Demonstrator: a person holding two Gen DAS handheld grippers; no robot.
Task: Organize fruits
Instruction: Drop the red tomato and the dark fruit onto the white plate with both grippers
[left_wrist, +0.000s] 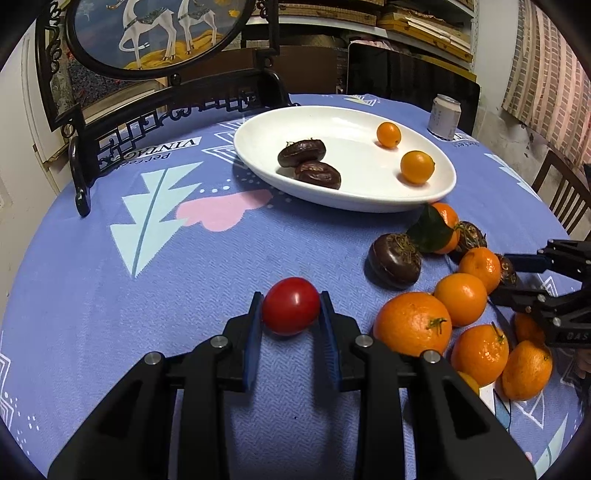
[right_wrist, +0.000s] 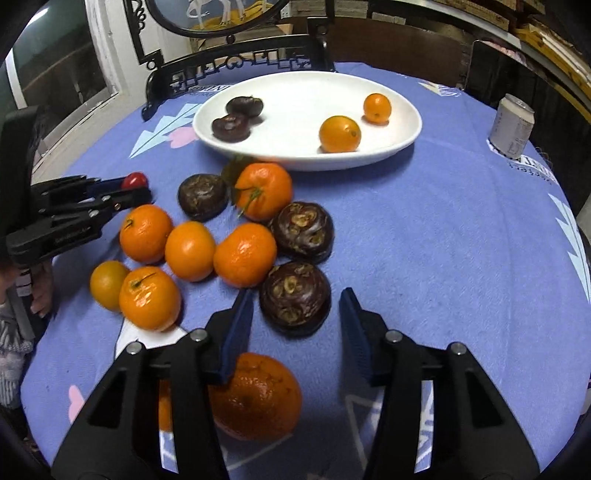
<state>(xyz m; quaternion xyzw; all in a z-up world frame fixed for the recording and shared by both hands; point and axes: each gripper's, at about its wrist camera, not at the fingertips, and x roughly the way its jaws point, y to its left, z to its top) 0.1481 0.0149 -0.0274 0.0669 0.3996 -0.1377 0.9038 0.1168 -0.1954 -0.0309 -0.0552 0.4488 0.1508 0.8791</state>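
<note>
My left claw is closed on the tomato, both blue pads touching its sides; I cannot tell whether it is lifted off the worktop or resting on it. From the right wrist view only a red sliver of the tomato shows past the left claw. My right claw is wide open and grips nothing; a dark fruit sits between its fingers, apart from both pads, and a big orange lies partly hidden under its left finger. Beyond that dark fruit, the pile of oranges and more dark fruits lies close together, some touching. Behind the pile is the white plate, holding two dark fruits on its left and two small oranges on its right. A can stands to the right of the plate, well apart. A black carved stand rises behind the plate, its top cut off.
</note>
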